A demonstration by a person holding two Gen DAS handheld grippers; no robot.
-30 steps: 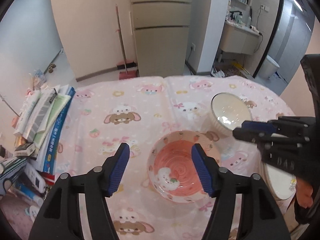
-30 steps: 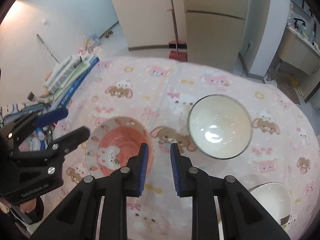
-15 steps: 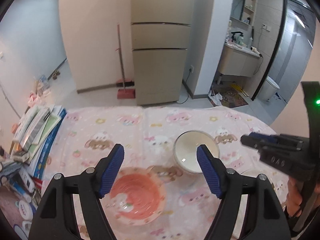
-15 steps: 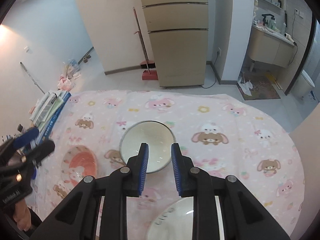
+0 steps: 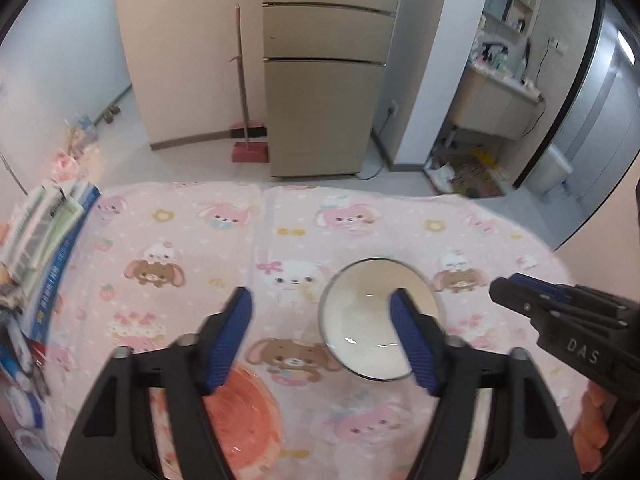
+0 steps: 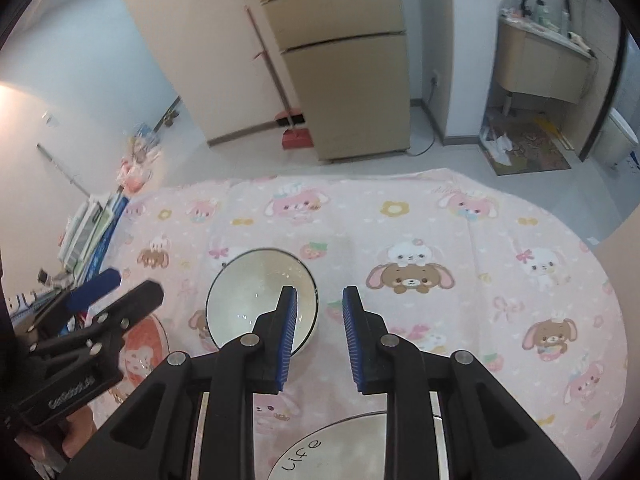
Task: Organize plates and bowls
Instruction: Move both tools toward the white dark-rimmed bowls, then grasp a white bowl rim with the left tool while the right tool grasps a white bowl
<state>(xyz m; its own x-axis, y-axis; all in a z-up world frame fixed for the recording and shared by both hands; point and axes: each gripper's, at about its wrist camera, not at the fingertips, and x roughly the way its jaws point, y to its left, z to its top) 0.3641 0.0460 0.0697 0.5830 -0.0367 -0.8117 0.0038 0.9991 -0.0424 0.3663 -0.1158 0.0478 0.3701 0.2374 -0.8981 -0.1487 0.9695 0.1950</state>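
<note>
A cream-white bowl (image 5: 370,320) with a thin dark rim stands upright and empty near the table's middle. At its seven o'clock, just apart, lies a shallow pink dish (image 5: 240,424) printed with a cartoon animal. At the bowl's five o'clock sits a white plate (image 6: 360,448) bearing handwritten black lettering, partly hidden.

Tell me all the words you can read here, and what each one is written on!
"DAS": white letters on the right gripper.
"GenRobot.AI", a bit blurry: on the left gripper.
"Life": handwriting on the white plate, partly hidden.
Boxes stacked at the table edge: print too blurred to read.
</note>
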